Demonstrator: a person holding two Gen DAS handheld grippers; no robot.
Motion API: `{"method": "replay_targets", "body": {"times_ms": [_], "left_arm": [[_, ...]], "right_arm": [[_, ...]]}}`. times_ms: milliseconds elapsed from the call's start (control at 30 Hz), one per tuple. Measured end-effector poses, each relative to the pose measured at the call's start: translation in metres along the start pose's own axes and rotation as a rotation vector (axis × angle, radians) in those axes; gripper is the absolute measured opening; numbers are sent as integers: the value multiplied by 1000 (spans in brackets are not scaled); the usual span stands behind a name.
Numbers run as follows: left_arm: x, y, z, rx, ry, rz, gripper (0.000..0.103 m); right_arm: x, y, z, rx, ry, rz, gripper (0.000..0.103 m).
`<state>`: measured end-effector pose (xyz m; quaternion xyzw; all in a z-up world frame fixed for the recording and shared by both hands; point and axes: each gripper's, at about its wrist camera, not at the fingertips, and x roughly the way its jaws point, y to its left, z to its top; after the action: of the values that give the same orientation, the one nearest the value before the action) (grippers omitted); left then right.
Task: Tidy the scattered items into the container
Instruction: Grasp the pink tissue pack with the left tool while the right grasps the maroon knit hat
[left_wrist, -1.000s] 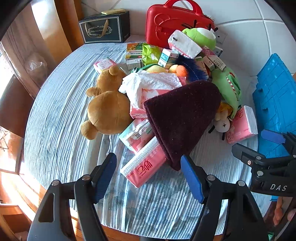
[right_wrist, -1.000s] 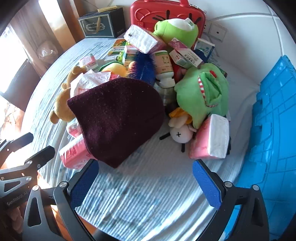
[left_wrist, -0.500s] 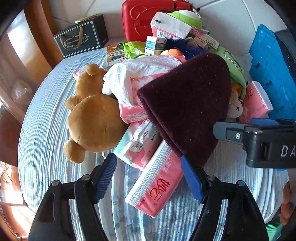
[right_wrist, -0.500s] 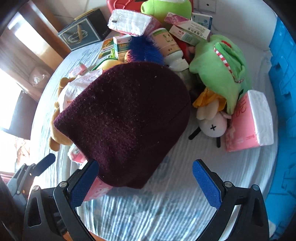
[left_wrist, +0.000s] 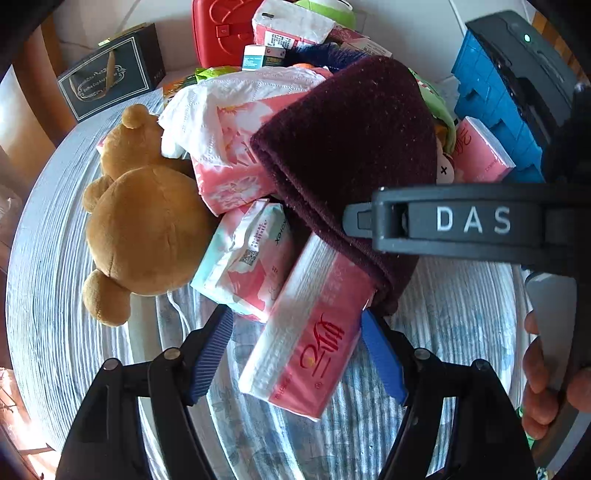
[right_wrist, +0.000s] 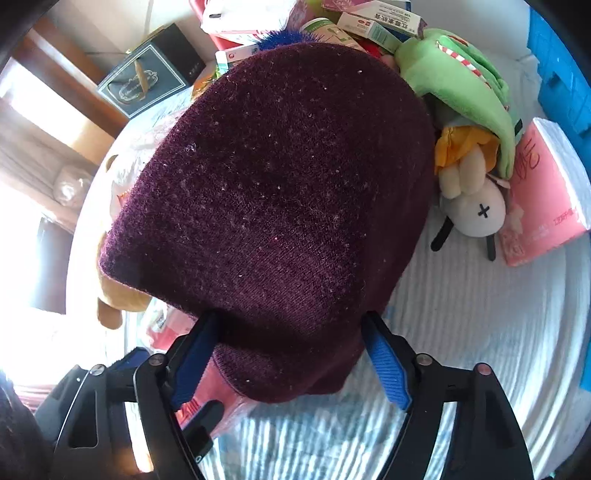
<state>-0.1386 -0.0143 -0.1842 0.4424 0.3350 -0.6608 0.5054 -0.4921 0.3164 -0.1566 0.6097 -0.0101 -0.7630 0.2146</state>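
The maroon hat (right_wrist: 273, 192) lies on top of the pile on the striped cloth (right_wrist: 480, 350), its lower edge between the pads of the right gripper (right_wrist: 291, 354), whose jaws have just been closing; both pads meet the knit. The left gripper (left_wrist: 295, 354) straddles a pink tissue pack (left_wrist: 310, 339) with red script, the jaws apart and not pressing it. "DAS" is printed on the right gripper's body. A pack reading "XOX" (left_wrist: 247, 262) lies beside a brown bear (left_wrist: 144, 221). The blue container (left_wrist: 491, 110) stands at the right; its contents are hidden. Behind are a red case (left_wrist: 221, 29) and a dark gift box (left_wrist: 110, 74).
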Motion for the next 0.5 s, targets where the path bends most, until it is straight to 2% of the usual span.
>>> {"method": "replay_targets", "body": {"times_ms": [167,267,333,367,400,500], "left_arm": [[9,-6,-3,13,24,-15,71],[20,-16,-5,31,55,0,71],[27,-23,-8,41,61,5,69],[28,-26,-9,34,59,4,65],[29,-29,-11,22,57,-2,54],[27,-34,-17,-34,59,-72,52]], "right_arm": [[-17,-4,-3,-46,-38,-64,41],[-24,-18,-9,-68,-52,-124,29],[-25,-32,-15,-74,-48,-146,26],[-26,-39,-18,-72,-48,-162,23],[-27,-45,-21,-72,-48,-182,22],[-33,-74,-27,-41,-46,-228,21]]}}
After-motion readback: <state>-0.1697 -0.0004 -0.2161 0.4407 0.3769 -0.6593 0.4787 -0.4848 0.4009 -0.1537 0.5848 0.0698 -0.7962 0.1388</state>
